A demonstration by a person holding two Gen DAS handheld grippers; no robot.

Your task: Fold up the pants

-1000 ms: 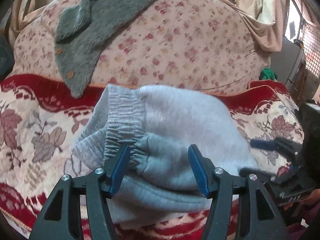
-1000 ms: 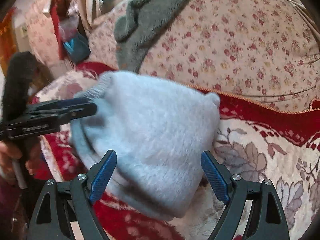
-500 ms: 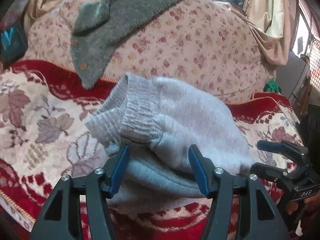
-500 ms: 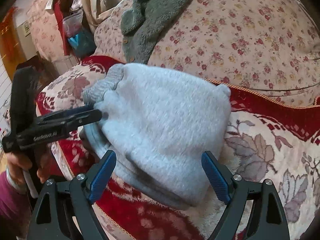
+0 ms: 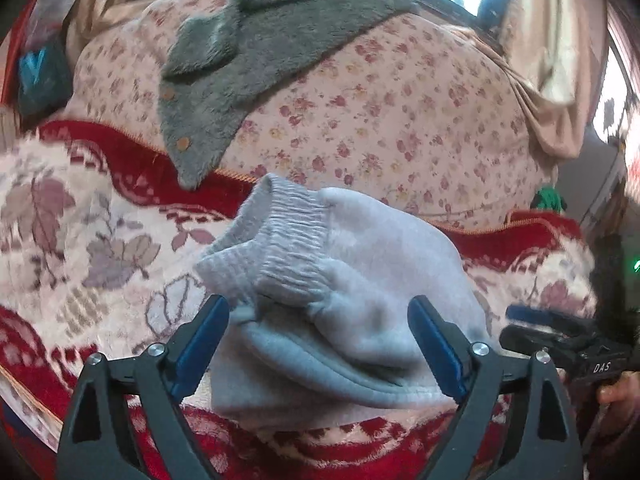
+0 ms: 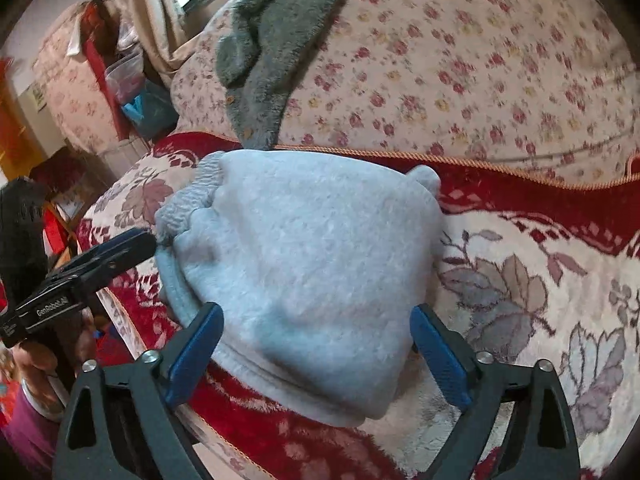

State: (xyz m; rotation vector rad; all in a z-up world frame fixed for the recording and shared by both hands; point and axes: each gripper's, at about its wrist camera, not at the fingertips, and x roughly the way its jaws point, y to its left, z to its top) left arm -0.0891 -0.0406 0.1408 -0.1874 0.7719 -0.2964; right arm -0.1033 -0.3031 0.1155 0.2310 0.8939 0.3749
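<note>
Folded grey pants (image 5: 360,320) bundled dead ahead, between both hand-held grippers; left hand-held gripper (image 5: 318,346) and right hand-held gripper (image 6: 316,352) jaws just widening, gaping, gripping nothing.

folded grey pants (image 5: 360,300) lie on the red floral blanket (image 5: 80,240); the left gripper (image 5: 318,344) jaws, just opened, straddle them untouching

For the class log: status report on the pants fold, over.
Left gripper and right gripper open, jaws just widened. Grey pants folded on the blanket. Nothing obstructing.
</note>
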